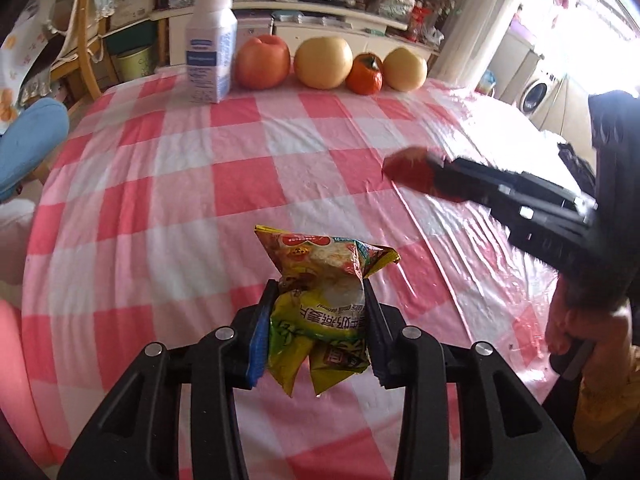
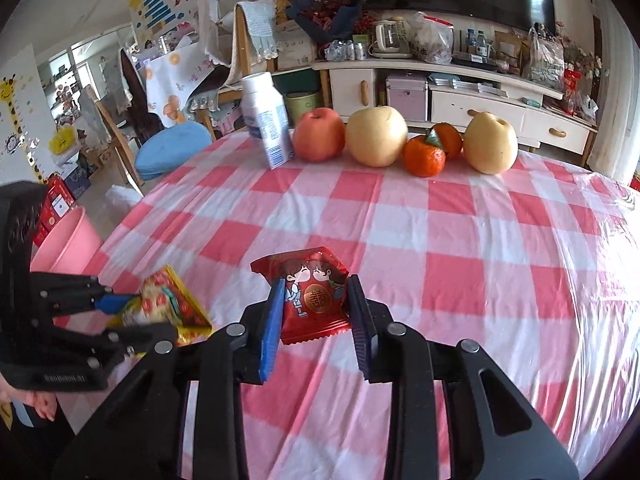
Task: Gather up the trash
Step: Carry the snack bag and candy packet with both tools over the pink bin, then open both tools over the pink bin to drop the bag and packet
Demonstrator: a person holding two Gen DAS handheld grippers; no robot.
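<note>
A: How is the left gripper set?

B: It is closed on a yellow snack wrapper, which is pinched at its crumpled middle so both ends hang free. The wrapper is held clear above the checked tablecloth.

A: And the right gripper?

B: It is closed on a red candy wrapper, gripped at both side edges, with the picture side kept upward. That wrapper too appears lifted off the cloth.

A: Where are they, measured from the milk carton?

B: Both wrappers are held well apart from it, on the near side of the table. The carton is stood at the far edge, with an apple just beside it, then a pear, tangerines and a second pear in a row. These are probably left alone as not being trash.

A: Where would the wrappers be taken?

B: A pink bin is seen beside the table, below and left of the carton; it is judged the likely destination.
</note>
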